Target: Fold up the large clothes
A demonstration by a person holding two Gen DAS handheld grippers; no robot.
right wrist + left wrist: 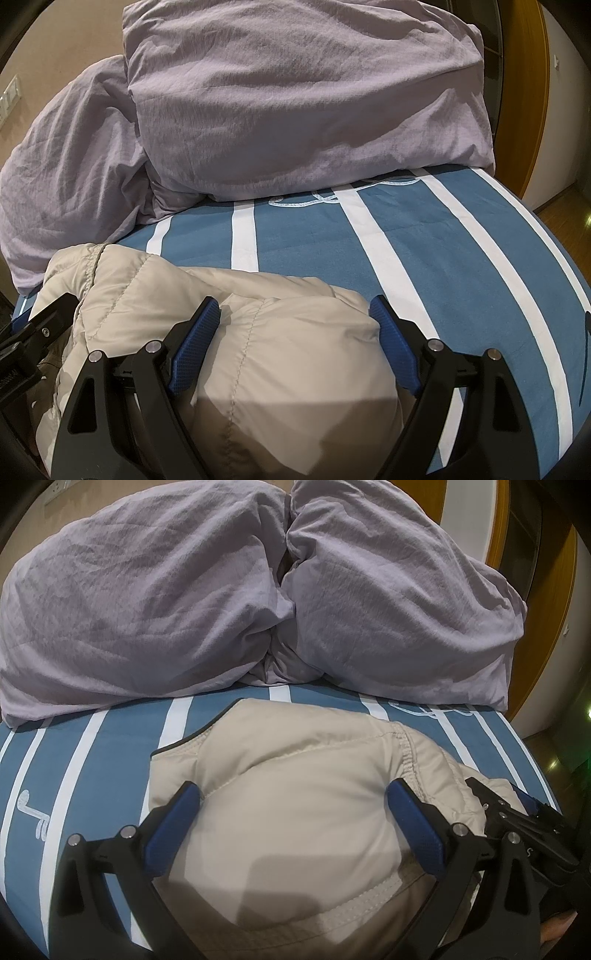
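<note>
A puffy beige quilted jacket (295,738) lies bundled on a blue sheet with white stripes (92,760). My left gripper (291,794) stands open over it, its blue pads wide apart with padded fabric bulging up between them. In the right wrist view the same jacket (147,291) fills the lower left. My right gripper (295,306) is open too, straddling the jacket's right-hand end; the right pad sits at the fabric's edge. Each gripper shows in the other's view: the right one (517,812) at the jacket's right side, the left one (37,332) at its left.
A crumpled lilac duvet (184,609) is heaped across the far half of the bed (295,92). Bare striped sheet (443,258) spreads to the right of the jacket, up to the bed's right edge. Beyond that are a wooden floor and a wooden door frame (565,590).
</note>
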